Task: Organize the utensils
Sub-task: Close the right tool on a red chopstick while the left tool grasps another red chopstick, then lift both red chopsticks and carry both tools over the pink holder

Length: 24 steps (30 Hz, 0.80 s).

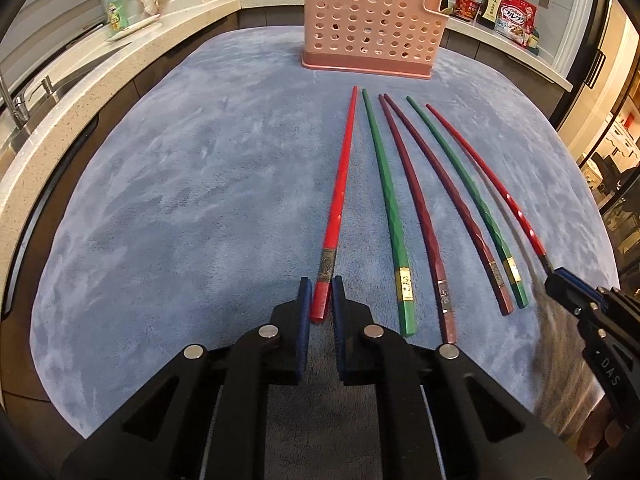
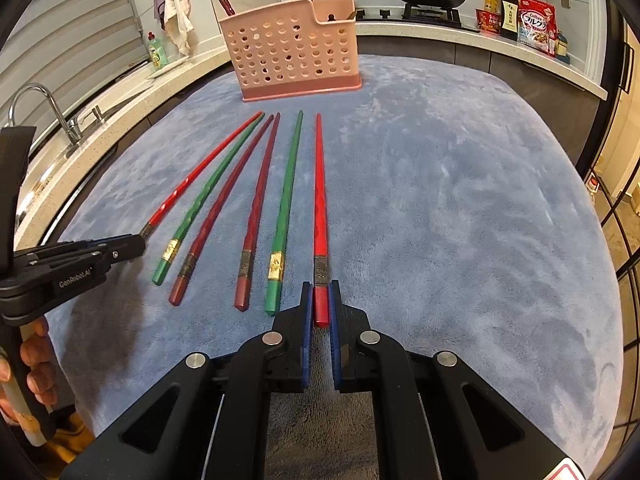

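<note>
Each claw is clamped on the butt end of a red chopstick — the left gripper [image 1: 321, 300] on the left red chopstick [image 1: 341, 196], the right gripper [image 2: 321, 305] on the right red chopstick [image 2: 319, 200] — both shafts running straight ahead toward the pink holder [image 2: 296, 52].

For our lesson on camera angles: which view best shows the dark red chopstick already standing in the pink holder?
The right wrist view: the dark red chopstick sticks up above the rim of the pink holder. The left wrist view cuts off the holder's top, so that chopstick cannot be made out.
</note>
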Each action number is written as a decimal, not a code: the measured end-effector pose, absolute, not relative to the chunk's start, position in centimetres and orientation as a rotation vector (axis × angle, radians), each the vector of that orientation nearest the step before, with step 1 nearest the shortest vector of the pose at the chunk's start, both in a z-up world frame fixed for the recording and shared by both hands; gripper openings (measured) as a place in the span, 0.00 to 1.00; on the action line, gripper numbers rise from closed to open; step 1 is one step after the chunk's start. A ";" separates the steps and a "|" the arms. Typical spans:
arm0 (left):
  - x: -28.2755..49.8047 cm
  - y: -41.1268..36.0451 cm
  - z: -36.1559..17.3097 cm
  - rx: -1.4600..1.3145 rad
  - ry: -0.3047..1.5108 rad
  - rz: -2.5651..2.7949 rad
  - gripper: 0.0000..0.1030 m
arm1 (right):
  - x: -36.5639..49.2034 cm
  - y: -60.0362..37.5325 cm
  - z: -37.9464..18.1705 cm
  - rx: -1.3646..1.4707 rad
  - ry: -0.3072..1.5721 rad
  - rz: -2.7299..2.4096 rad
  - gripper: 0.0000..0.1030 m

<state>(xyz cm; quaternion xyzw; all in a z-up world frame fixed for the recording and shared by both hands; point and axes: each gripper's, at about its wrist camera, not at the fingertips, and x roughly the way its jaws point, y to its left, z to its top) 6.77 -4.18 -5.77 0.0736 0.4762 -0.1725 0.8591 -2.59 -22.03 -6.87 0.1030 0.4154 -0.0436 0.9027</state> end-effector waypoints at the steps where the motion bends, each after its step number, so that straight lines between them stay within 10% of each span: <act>1: 6.7 -4.1 -5.4 0.157 0.997 -0.359 0.10 | -2.7 -22.1 -6.2 0.213 0.848 -0.091 0.07; 24: 10.8 -3.0 6.3 0.085 0.851 -0.353 0.08 | 0.4 -28.2 8.5 0.260 0.596 -0.167 0.07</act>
